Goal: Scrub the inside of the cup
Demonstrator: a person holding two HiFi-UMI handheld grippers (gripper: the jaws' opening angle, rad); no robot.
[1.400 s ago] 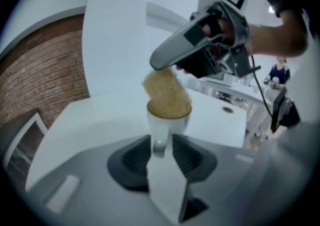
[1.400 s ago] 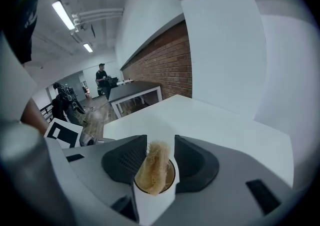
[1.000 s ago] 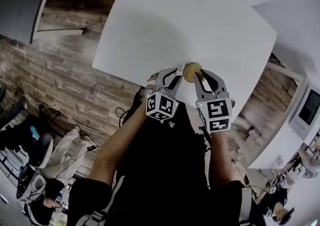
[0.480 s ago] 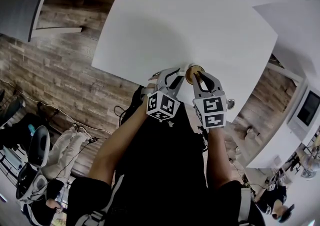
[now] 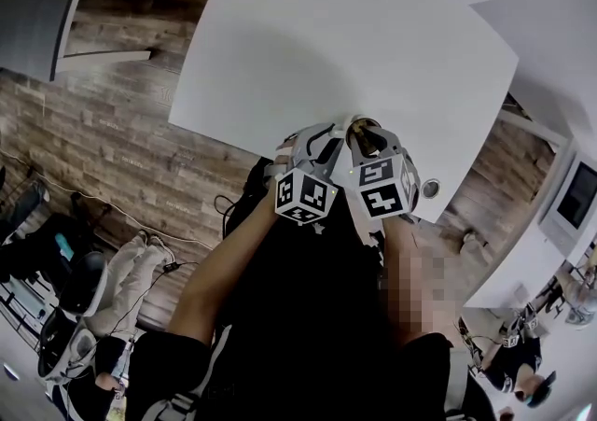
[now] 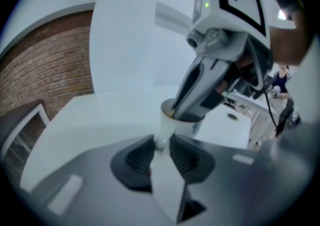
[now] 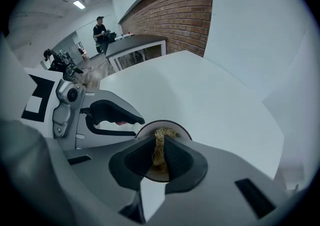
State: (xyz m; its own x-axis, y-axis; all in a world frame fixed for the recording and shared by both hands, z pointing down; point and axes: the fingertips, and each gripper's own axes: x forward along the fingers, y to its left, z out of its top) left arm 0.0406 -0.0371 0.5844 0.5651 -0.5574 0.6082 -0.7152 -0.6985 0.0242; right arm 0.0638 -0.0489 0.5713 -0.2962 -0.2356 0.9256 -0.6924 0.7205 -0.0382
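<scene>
Right gripper view: squeezing a tan scrubber (image 7: 160,157) tight between the fingers of the right gripper (image 7: 160,142), down inside the white cup (image 7: 176,128). Pinching the cup's side between the fingers of the left gripper (image 6: 161,142). Sitting at the near edge of the table (image 5: 354,46).

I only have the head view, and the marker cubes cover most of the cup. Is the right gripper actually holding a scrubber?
Observer: Yes. The right gripper view shows the right gripper shut on a tan, fibrous scrubber.
Operator: Is it in the cup?
Observer: The left gripper view shows its jaw tips dipping into the mouth of the white cup.
Operator: And is the cup held?
Observer: Yes. The left gripper is shut on the cup's lower part, and the cup stands upright.
</scene>
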